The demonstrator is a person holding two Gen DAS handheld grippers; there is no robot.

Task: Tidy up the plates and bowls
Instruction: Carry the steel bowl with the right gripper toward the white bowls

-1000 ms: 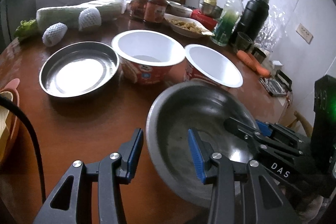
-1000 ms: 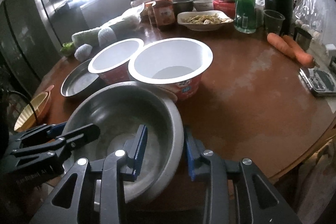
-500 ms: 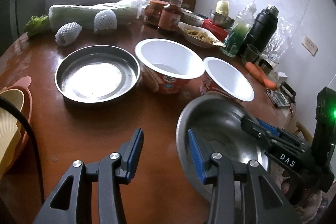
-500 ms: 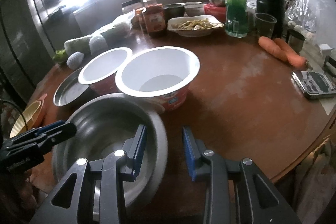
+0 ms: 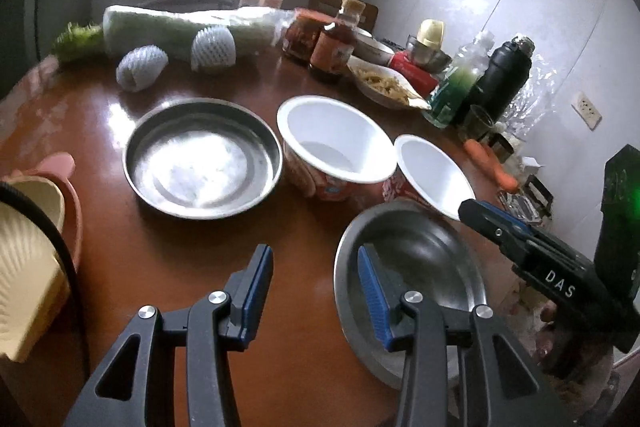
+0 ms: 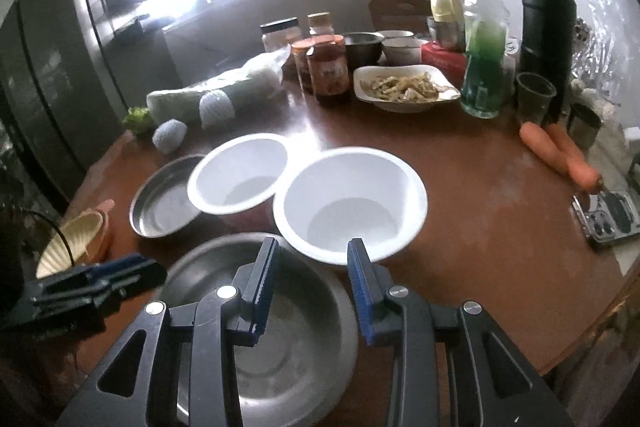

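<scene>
The steel bowl (image 6: pixel 256 311) sits at the near edge of the table (image 6: pixel 488 227), just beside two white bowls (image 6: pixel 354 201). Our left gripper (image 5: pixel 316 291) and right gripper (image 6: pixel 312 291) hang over it, jaws partly apart, holding nothing. We think it belongs in the steel plate (image 5: pixel 202 157), since they match.

My view: steel bowl (image 6: pixel 288 311) near rim hidden behind right gripper (image 6: pixel 312 291). Far steel plate (image 6: pixel 164 203) partly covered by white bowl (image 6: pixel 240 171). Jar labels unreadable.
</scene>
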